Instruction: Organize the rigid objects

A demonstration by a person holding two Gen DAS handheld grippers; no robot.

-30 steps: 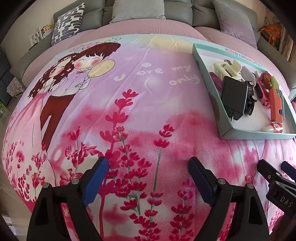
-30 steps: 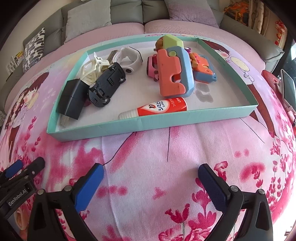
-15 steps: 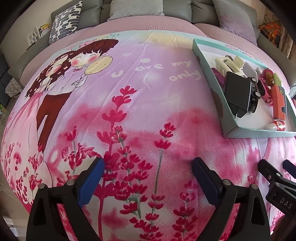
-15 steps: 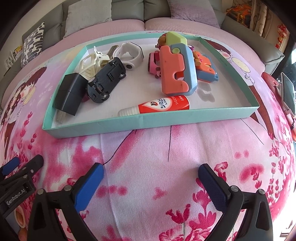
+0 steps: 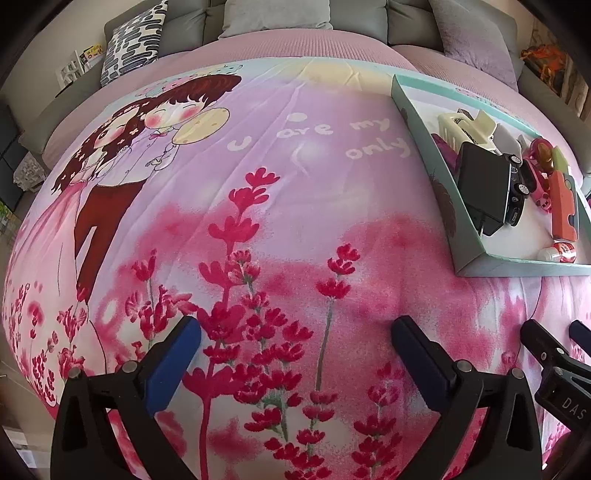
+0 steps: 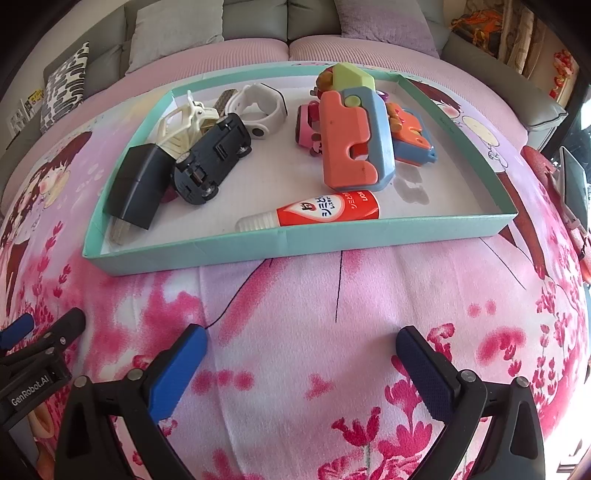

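Both views drawn slightly back from the tray since a second ago, left hand-held gripper (image 5: 295, 347) and right hand-held gripper (image 6: 301, 349) held apart, empty, over the floral bedspread (image 6: 295, 302), red tube (image 6: 314, 214), black toy car (image 6: 212, 162), orange block (image 6: 349, 146) lying inside the teal tray (image 6: 295, 242), sofa cushions (image 6: 177, 33) seen beyond.

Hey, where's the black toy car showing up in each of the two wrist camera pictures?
Left wrist: the black toy car sits far right, inside the teal tray, just right of the black adapter.
Right wrist: the car lies upside down, wheels up, in the tray's left half, upper left of centre.
Shared landmark: the red-and-white tube, near the tray's front wall in both.
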